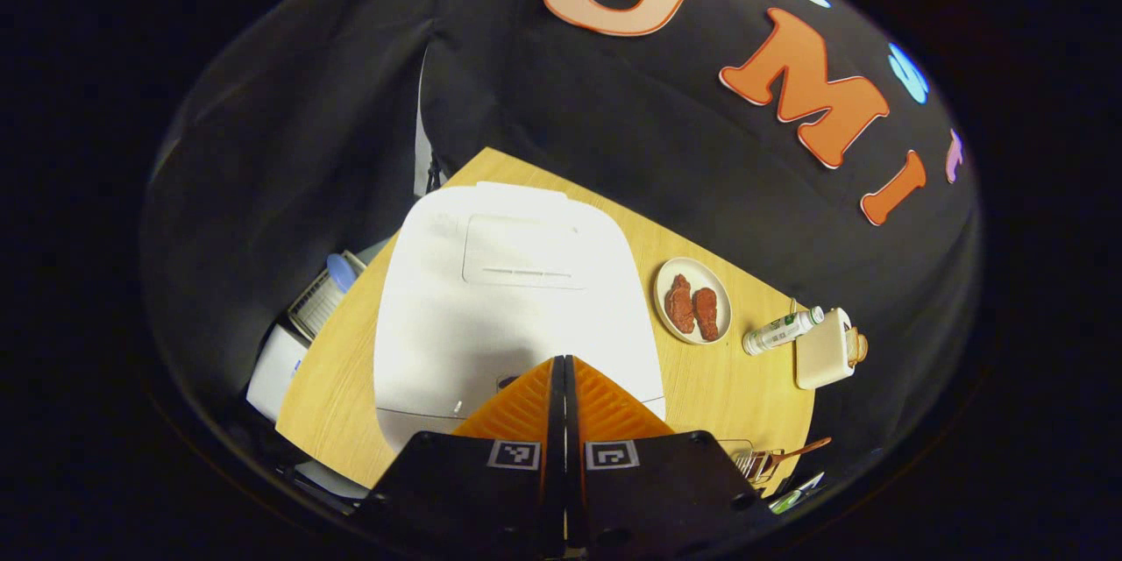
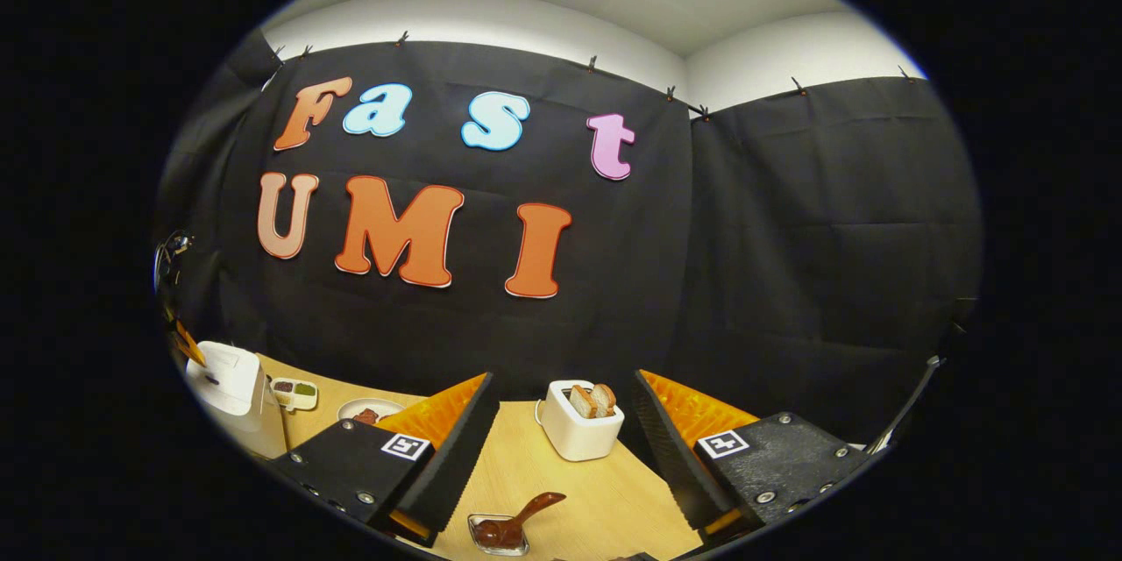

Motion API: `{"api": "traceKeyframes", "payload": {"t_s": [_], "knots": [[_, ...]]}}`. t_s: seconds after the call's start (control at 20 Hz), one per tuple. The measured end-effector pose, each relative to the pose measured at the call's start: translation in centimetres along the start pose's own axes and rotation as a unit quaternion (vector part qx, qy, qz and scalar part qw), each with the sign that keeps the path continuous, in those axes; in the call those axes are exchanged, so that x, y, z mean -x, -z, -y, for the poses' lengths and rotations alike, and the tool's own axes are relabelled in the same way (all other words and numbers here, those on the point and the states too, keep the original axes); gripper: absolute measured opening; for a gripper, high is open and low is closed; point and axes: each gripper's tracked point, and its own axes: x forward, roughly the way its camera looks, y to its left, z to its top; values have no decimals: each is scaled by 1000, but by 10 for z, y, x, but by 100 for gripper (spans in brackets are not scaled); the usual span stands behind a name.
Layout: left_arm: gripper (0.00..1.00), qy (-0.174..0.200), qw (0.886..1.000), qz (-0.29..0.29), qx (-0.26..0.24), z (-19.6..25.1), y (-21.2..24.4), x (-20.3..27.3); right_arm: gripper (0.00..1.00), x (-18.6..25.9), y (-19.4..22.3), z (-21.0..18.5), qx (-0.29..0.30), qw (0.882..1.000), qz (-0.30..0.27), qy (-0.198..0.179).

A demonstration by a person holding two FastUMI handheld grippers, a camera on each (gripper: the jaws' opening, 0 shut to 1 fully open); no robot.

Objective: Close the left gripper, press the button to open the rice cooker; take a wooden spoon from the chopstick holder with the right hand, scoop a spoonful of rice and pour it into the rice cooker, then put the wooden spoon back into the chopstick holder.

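The white rice cooker (image 1: pixel 513 307) sits on the wooden table (image 1: pixel 337 386) with its lid down, directly under the left tool (image 1: pixel 564 364). That tool's orange fingers are pressed together, their tips at the cooker's front edge beside a small dark spot that may be the button; whether they touch it cannot be told. No writing can be read on the lid, only a faint raised panel. Each tool carries square black-and-white markers on its black body.

In the right gripper view the cooker (image 2: pixel 223 381) stands far left, and the right tool (image 2: pixel 565 390) hangs open above the table with nothing between its fingers. Below the gap, the wooden spoon (image 2: pixel 526 515) rests in a small clear holder (image 2: pixel 498 535).

Beyond the cooker lie a plate of two reddish-brown pieces (image 1: pixel 692 301), a bottle on its side (image 1: pixel 782 330) with an unreadable label, and a cream toaster (image 2: pixel 578 422) holding bread slices.
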Motion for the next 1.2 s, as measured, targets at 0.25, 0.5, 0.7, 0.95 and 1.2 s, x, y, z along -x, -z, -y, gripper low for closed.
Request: {"api": "traceKeyframes", "payload": {"t_s": [0.25, 0.5, 0.7, 0.95, 1.2], "knots": [[5, 4, 999, -32, 20, -11, 19, -27, 95, -1, 18, 3, 4, 1000, -20, 6], [5, 9, 999, 33, 3, -5, 0, -1, 95, -15, 51, -8, -13, 998, -63, -17], [5, 7, 987, 156, -41, 6, -51, 46, 95, -28, 96, -17, -27, 992, -115, -37], [5, -21, 965, 242, -101, 26, -68, 89, 96, -36, 166, -25, -45, 977, -200, -63], [5, -18, 960, 256, -107, 28, -38, 108, 96, -45, 210, -20, -61, 962, -253, -81]]}}
